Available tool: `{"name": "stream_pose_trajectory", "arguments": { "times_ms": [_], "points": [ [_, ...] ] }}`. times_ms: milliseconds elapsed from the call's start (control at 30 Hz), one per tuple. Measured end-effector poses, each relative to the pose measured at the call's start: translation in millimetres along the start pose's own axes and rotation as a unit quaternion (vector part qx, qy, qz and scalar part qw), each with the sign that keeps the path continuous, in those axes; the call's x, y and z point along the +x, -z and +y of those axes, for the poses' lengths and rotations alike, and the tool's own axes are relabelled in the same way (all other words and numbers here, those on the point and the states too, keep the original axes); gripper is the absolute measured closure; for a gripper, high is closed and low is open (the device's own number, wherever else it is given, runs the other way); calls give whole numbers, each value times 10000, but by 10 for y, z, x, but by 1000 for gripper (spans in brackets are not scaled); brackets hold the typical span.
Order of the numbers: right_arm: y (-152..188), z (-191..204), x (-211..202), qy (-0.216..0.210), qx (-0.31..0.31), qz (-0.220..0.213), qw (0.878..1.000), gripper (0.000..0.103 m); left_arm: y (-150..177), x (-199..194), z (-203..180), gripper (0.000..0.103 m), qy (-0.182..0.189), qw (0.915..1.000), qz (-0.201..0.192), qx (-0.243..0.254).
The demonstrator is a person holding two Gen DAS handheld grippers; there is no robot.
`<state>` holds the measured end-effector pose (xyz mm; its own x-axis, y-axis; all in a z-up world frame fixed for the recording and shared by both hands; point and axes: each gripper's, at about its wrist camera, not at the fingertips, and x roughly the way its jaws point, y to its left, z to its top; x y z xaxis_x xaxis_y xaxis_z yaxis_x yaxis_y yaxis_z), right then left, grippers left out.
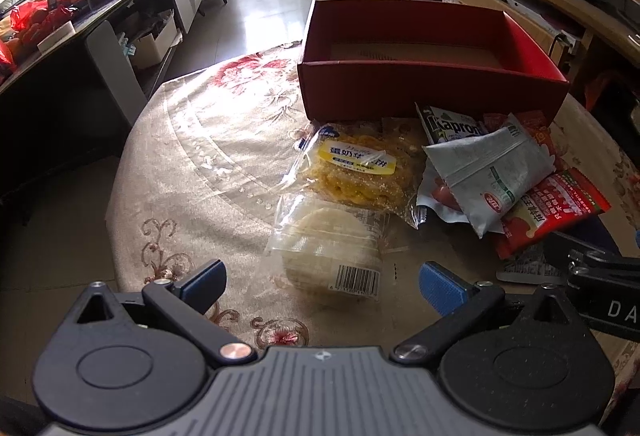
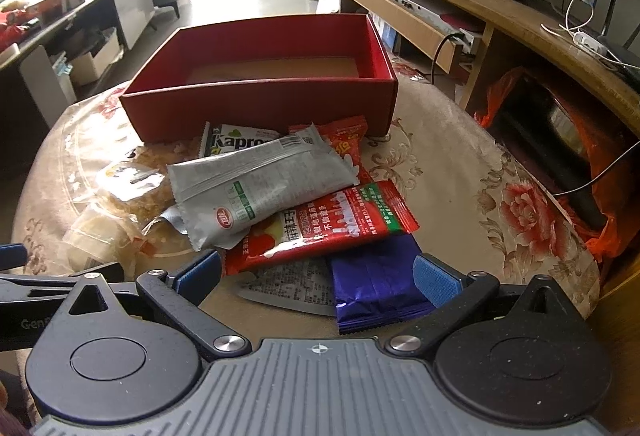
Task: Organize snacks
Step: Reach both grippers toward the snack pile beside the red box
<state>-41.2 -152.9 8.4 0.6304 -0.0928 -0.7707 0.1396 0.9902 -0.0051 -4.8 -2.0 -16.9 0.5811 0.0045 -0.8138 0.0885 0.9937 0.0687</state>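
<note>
Snack pile in front of red box, both grippers spread wide & holding nothing

Left gripper point(image 1: 322, 286) sits low-centre in left wrist view, jaws wide, straddling a clear-wrapped pale round cake point(image 1: 328, 248); above it a yellow-label pastry pack point(image 1: 360, 168). Red box point(image 1: 420, 84) at upper centre, brown floor bare. Right gripper point(image 2: 318, 278) low-centre in right wrist view, jaws wide, purple foil pack point(image 2: 376, 276) btwn them. Silver pouch point(image 2: 260, 184) lies atop red spicy-strip pack point(image 2: 320, 228); Kapron pack point(image 2: 236, 142) touches box front

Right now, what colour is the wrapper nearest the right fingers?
Shiny purple-blue foil wrapper, clearest in the right wrist view.
</note>
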Motion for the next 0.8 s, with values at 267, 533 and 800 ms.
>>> {"name": "stream_pose_trajectory", "arguments": {
  "times_ms": [267,533,800],
  "points": [
    [-28,-7,32,-108,55,92,9999,0,-57,8,71,0,-26,10000,-72,-57],
    [-142,-89,89,-94,201,133,9997,0,-228,88,119,0,80,9999,-28,-87],
    [-371,-201,157,-286,476,163,9983,0,-565,319,159,0,160,9995,137,-255]
  ]
}}
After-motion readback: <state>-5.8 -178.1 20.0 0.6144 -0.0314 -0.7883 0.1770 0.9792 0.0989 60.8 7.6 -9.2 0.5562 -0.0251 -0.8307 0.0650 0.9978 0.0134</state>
